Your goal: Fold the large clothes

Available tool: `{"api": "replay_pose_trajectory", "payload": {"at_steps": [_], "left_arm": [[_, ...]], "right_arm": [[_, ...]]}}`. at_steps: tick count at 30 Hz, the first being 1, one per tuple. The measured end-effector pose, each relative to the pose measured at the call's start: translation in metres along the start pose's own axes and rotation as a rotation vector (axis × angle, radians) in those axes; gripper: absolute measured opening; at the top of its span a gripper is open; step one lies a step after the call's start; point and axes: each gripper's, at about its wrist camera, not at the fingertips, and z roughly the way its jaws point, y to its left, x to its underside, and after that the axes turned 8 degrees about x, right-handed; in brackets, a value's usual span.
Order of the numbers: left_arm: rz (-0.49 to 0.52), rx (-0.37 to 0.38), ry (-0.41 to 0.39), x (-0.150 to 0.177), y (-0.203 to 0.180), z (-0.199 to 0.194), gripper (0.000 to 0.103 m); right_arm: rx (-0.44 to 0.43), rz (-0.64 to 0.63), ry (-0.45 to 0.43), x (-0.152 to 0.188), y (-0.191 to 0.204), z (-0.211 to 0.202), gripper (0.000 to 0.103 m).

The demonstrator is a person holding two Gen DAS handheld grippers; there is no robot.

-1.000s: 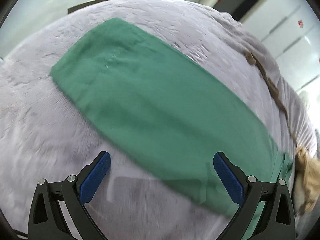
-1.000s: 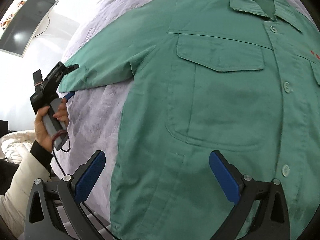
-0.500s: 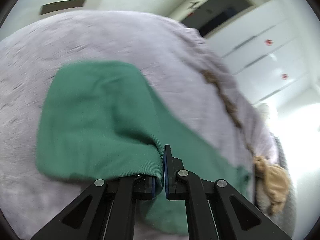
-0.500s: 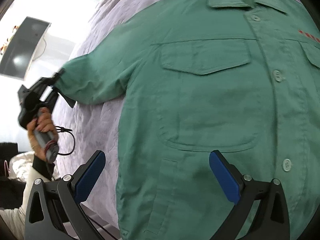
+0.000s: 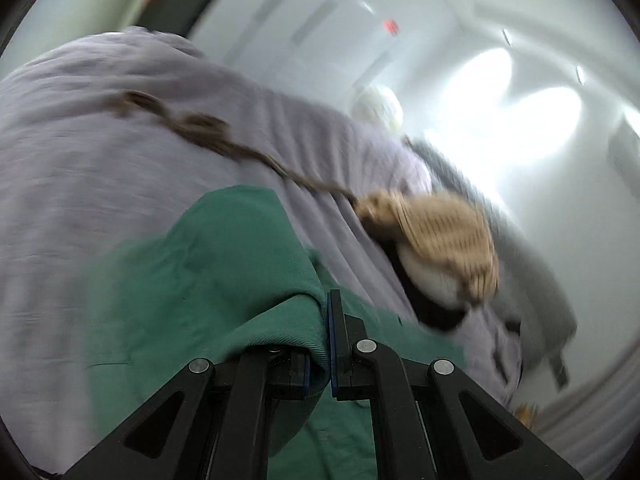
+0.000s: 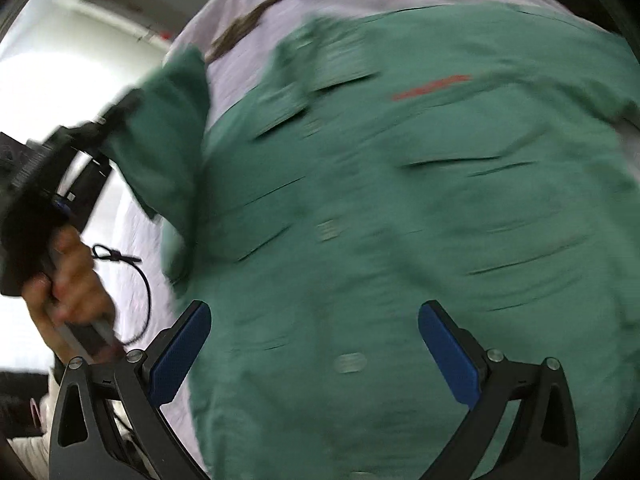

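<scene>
Down at the near edge of the left wrist view, the left gripper (image 5: pixel 325 344) has its jaws clamped tight on a fold of the green shirt (image 5: pixel 208 280), the cloth bunched over one blue pad and draping away below; just past it the lilac bedspread (image 5: pixel 100 152) rolls out wide and wrinkled, with plenty of bare cover to the left of the sleeve; further along, a brown braided cord (image 5: pixel 192 128) trails across the spread to a tan knitted item (image 5: pixel 444 236) sitting near the bed's far edge, beside a grey cloth (image 5: pixel 520 248) that hangs off the side; beyond that, white cabinet doors (image 5: pixel 360 20) and bright glare, all heavily blurred.

Over in the right wrist view, the right gripper (image 6: pixel 316 344) hovers with its jaws spread wide, nothing between the blue pads, right above the shirt's buttoned front (image 6: pixel 400 200); the shirt lies face up across the bedspread (image 6: pixel 256 40), pocket flaps and a red mark on the chest just readable through the blur; off to the left, the person's left hand (image 6: pixel 68 280) grips the other tool's handle, lifting the sleeve (image 6: pixel 168 140) clear of the bed; no containers to be made out.
</scene>
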Motion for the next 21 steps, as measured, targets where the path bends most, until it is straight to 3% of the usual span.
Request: {"api": "replay_pose_trajectory", "payload": {"at_steps": [3, 6, 8, 9, 10, 12, 15, 18, 21], "left_arm": [[0.093, -0.057, 0.124, 0.027, -0.039, 0.068, 0.007], [0.162, -0.179, 0.260, 0.068, -0.054, 0.129, 0.008], [0.158, -0.214, 0.326, 0.091, -0.048, 0.150, 0.034], [0.144, -0.217, 0.351, 0.101, -0.043, 0.153, 0.061], [0.137, -0.233, 0.355, 0.109, -0.039, 0.155, 0.079], [0.177, -0.285, 0.340, 0.117, -0.042, 0.148, 0.081], [0.215, -0.294, 0.356, 0.118, -0.045, 0.130, 0.081], [0.232, -0.323, 0.308, 0.115, -0.044, 0.086, 0.081], [0.206, -0.400, 0.249, 0.102, -0.024, 0.044, 0.081]], "right_arm": [[0.044, 0.045, -0.009, -0.007, -0.034, -0.003, 0.103], [0.090, 0.060, -0.003, -0.011, -0.057, 0.000, 0.103], [0.105, 0.065, 0.002, -0.013, -0.066, 0.002, 0.103], [0.113, 0.062, 0.001, -0.015, -0.067, 0.002, 0.103], [0.121, 0.056, -0.001, -0.017, -0.067, 0.004, 0.103], [0.143, 0.036, -0.014, -0.021, -0.062, 0.007, 0.103], [0.168, -0.040, -0.052, -0.032, -0.041, 0.001, 0.103], [0.186, -0.176, -0.099, -0.050, 0.003, 0.004, 0.103], [0.215, -0.323, -0.130, -0.060, 0.050, 0.018, 0.103]]}}
